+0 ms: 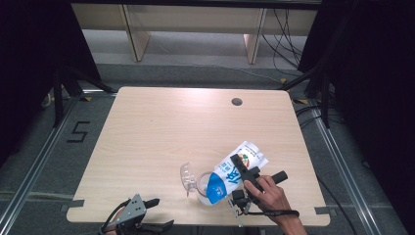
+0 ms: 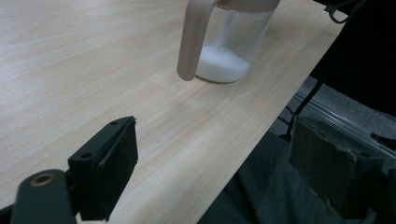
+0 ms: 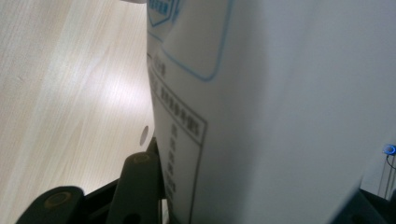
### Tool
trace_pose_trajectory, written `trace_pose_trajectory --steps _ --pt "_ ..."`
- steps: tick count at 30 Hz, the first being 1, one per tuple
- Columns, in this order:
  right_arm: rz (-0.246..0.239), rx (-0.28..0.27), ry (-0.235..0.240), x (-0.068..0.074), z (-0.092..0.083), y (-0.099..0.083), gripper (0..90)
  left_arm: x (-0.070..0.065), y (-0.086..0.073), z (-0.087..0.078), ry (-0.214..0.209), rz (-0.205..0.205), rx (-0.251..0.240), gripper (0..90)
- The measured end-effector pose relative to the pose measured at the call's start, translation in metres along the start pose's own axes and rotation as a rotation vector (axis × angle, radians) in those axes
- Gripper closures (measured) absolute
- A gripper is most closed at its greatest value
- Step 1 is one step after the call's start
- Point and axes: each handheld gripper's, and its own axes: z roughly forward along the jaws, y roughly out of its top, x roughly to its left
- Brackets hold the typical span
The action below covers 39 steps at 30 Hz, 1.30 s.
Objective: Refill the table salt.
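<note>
Your right claw (image 1: 241,172) is clamped across the middle of a white and blue bag (image 1: 234,172), its jaws pressed against both sides. The bag is tipped over, with its blue end down and to the left of the claw, at the mouth of a clear jar (image 1: 204,190), and its white end up and to the right, past the jaw tips. In the right gripper view the bag's printed white side (image 3: 280,112) sits right against the jaw at the lower left, and the pale tabletop (image 3: 60,93) lies beyond on the left. The jar stands just left of your right claw, near the front edge of the tabletop (image 1: 195,122), and a clear lid (image 1: 186,177) lies beside it on its far left. Your left claw (image 1: 149,214) sits well apart, at the front edge, jaws wide and holding nothing. Ahead of it, in the left gripper view, the jar (image 2: 229,51) holds a layer of white powder, and a beige handle (image 2: 191,42) hangs down its side.
</note>
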Motion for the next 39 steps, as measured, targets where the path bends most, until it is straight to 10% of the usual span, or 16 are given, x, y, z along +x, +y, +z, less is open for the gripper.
trace_pose_trajectory --steps 39 --pt "0.010 0.018 0.017 0.0023 -0.0001 -0.0012 61.1 0.0003 0.0002 -0.0006 0.006 0.008 0.009 15.1"
